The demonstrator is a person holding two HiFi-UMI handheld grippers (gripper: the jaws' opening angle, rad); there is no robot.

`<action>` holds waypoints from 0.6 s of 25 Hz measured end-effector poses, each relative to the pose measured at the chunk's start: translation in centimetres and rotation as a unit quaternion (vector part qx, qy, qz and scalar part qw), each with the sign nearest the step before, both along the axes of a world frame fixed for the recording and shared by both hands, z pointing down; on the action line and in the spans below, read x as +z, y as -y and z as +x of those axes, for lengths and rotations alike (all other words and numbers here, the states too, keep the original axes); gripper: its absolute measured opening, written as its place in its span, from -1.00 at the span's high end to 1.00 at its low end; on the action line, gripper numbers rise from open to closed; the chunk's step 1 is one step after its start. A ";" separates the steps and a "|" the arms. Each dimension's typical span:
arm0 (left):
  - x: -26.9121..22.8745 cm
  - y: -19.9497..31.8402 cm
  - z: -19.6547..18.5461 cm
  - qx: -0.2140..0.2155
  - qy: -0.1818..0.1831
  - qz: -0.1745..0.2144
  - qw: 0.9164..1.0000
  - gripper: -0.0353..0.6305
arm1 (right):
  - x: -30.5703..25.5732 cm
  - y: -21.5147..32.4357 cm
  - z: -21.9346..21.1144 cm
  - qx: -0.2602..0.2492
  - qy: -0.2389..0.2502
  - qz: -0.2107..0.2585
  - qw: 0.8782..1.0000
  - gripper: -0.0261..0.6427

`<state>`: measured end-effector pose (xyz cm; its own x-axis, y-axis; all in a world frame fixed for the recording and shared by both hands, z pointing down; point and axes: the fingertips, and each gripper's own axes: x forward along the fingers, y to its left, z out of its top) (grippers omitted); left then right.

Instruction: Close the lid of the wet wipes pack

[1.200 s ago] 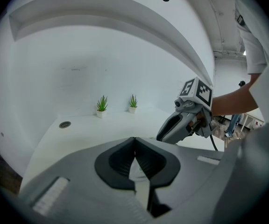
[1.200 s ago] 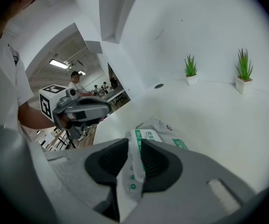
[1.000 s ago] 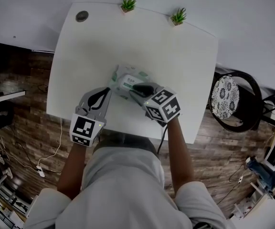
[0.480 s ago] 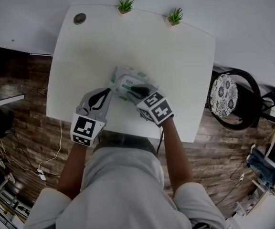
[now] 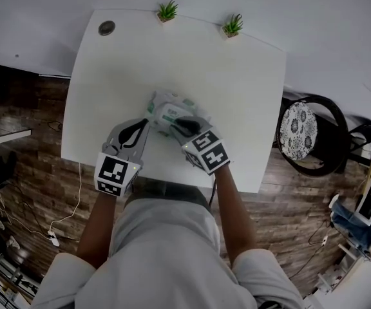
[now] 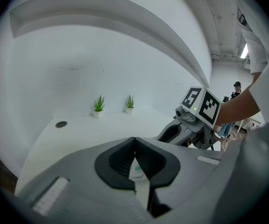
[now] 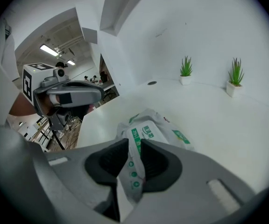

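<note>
White table (image 5: 237,76): wet wipes pack (image 5: 167,110) centre; right gripper (image 5: 176,126) pinches it at 5 o'clock, left gripper (image 5: 147,123) apparently clamps its 8 o'clock edge.

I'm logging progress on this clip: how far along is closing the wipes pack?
Done: the wipes pack lies on the table, and both grippers are on it. In hand: the left gripper pinches a thin edge, the right gripper clamps the labelled near end. Left: whether the lid is flat cannot be told; then release.
</note>
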<state>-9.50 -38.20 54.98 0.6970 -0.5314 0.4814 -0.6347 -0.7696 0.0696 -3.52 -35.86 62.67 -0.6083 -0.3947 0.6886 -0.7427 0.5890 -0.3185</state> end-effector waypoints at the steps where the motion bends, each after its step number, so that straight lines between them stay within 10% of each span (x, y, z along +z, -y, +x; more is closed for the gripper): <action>1: -0.1 -0.1 -0.1 -0.001 0.000 0.000 1.000 0.87 | -0.3 -0.1 0.2 0.006 0.000 0.006 1.000 0.66; 15: -3.9 -0.8 -1.0 -0.008 -0.016 0.043 0.999 0.87 | -6.3 -1.6 4.0 0.098 -0.025 0.116 0.988 0.79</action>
